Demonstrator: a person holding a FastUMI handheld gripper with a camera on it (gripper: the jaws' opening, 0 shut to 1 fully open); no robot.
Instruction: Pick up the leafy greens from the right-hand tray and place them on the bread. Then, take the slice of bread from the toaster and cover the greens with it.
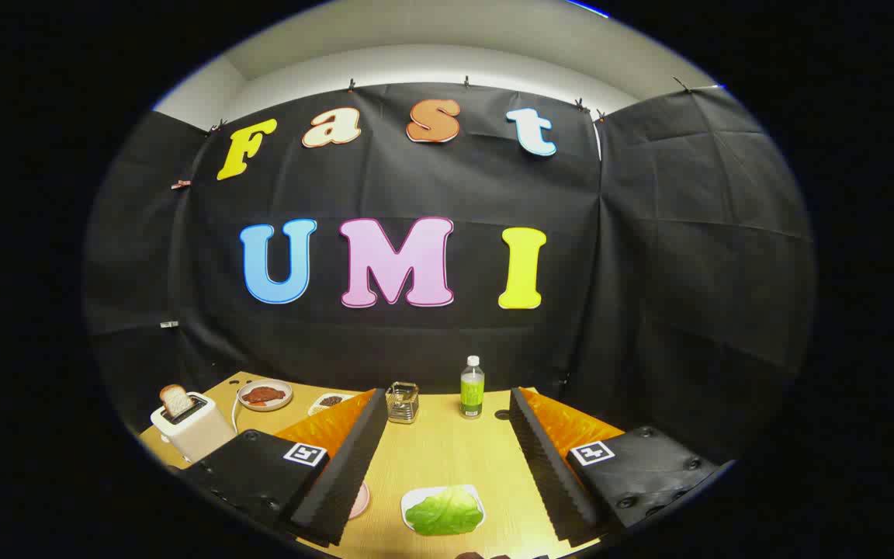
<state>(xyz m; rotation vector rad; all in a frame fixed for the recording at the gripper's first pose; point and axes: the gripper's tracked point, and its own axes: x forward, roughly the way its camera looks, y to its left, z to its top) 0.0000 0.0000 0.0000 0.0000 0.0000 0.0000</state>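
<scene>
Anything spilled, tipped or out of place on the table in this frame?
Nothing stands out. The green lettuce leaf lies on its white tray between the open gripper fingers. The bread slice stands in the white toaster, and the green bottle stands upright.

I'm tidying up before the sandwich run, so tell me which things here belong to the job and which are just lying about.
For the job: leafy greens on their white tray, between the open claw fingers; bread slice in the toaster.

Lying about: green bottle, wire holder, plate of red food, plate of dark bits.
</scene>
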